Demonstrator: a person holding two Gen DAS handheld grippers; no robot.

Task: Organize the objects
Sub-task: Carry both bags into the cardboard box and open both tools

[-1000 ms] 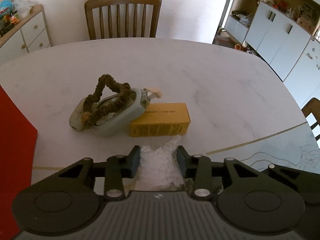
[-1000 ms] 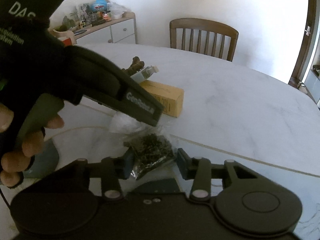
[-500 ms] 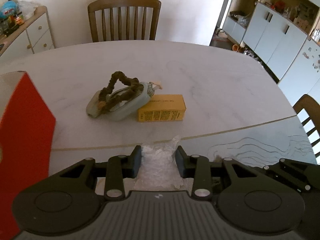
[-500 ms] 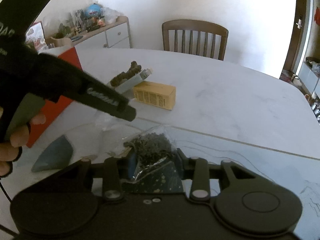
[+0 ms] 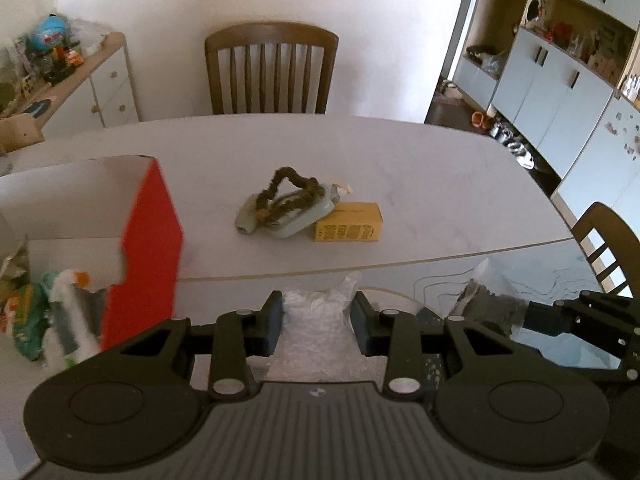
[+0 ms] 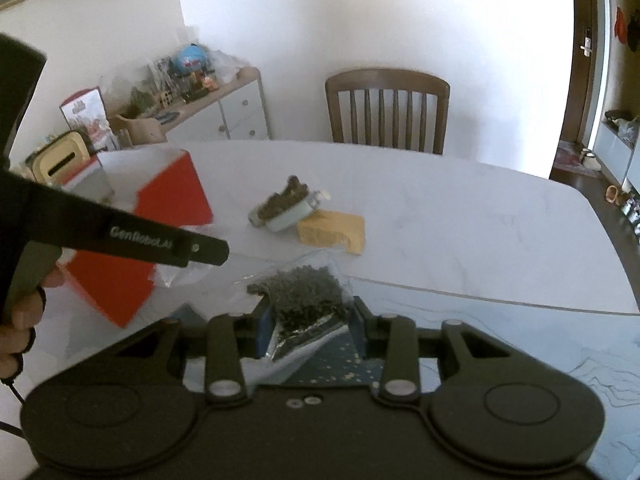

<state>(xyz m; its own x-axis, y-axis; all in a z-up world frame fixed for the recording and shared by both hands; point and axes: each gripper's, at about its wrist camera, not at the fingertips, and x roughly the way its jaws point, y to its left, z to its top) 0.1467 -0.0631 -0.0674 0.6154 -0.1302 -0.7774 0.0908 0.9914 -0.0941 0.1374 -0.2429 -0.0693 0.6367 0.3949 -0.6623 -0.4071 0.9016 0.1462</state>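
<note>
I had the left gripper [image 5: 318,322] clamped on a clear bag of white pellets [image 5: 316,320] and the right gripper [image 6: 308,320] clamped on a clear bag of dark pellets [image 6: 306,292] — both bags lifted off the table [image 5: 420,176]. At my 12 o'clock lay the yellow box [image 5: 346,227], long axis 9-to-3, touching a grey-green pouch [image 5: 288,216]. Red box [image 5: 150,240] — 9 o'clock, open-topped.

White marble-patterned table [image 5: 420,168]. Near its centre: a yellow carton [image 5: 346,228] lying flat, a pale green case [image 5: 294,216] touching its left end with one edge propped on it, and a brown fuzzy loop [image 5: 286,194] draped over the case. A red open-topped box [image 5: 150,240] stands at the table's left.
</note>
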